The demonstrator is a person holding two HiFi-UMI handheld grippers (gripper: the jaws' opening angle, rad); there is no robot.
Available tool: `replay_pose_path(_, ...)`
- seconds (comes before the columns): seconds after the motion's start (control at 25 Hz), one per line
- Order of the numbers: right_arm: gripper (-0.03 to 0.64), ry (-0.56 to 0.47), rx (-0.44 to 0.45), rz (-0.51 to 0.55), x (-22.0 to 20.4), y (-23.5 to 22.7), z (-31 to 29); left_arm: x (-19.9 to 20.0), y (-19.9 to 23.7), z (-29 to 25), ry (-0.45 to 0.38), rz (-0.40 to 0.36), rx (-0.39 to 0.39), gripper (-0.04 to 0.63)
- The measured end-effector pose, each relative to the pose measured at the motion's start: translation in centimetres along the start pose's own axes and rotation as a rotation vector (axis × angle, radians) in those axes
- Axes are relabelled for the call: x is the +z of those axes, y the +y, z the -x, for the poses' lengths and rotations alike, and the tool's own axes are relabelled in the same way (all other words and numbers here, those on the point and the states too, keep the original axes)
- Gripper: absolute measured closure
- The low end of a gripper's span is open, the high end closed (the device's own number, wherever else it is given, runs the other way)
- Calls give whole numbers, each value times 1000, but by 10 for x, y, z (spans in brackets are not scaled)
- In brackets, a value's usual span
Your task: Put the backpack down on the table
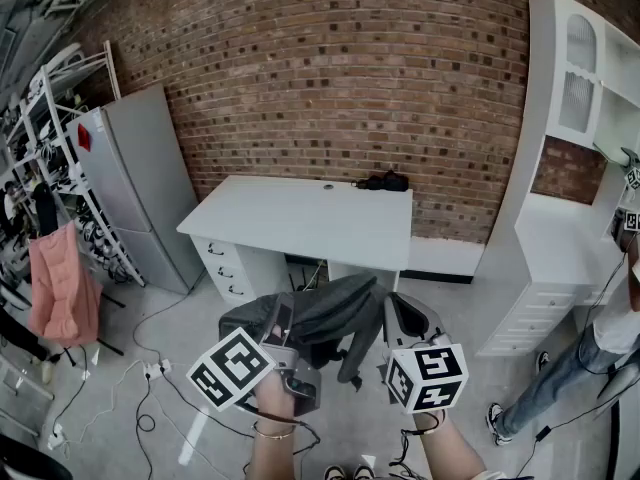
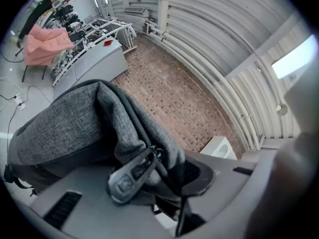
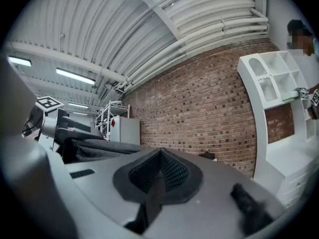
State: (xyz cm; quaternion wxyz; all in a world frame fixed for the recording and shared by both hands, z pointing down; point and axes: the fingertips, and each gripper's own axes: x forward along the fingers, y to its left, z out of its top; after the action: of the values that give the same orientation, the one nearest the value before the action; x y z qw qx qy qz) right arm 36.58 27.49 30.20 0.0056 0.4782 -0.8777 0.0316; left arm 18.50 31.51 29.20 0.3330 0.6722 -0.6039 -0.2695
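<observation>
Grey backpack (image 1: 325,316), held aloft, short of the white bench (image 1: 300,218).
Left gripper (image 2: 172,176) pinching backpack fabric; right gripper (image 3: 159,176) pressed together, just beside the backpack.

Your desk (image 1: 300,218) is white, its back edge along the brick wall (image 1: 330,78), with drawers (image 1: 225,268) under its left end. On its top, a small black object (image 1: 383,181) lies at the back right corner. A small round spot (image 1: 328,186) shows left of it; you can't tell what it is.
</observation>
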Motion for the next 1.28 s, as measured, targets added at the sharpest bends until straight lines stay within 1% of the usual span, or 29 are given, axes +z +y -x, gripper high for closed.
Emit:
replay_pose_path(0.16,588,-2,-1,34,2,0,-5,-7,7,-5,20,20,6,488)
replay_pose_path(0.4,588,3,-6,40,2,1,-7,-9,9,-6,32,29,-4,488)
replay_pose_path(0.48,588,2,-3,30,2,3,-8,-5,8,-5,27,26,-10,488)
replay_pose_path(0.6,586,-16,17,-13,6,9,-10,2,7,-4,22,19,-18,488)
replay_pose_path(0.72,586,-18,24,-18,8,15,-19,11,11,-5,16,19,-19,486)
replay_pose_path(1.0,585,-15,15,-42,-3,32,-46,33,41,-3,11,29,-6,486)
replay_pose_path(1.28,586,22,51,-60,-17,55,-86,60,82,-3,-15,36,58,486)
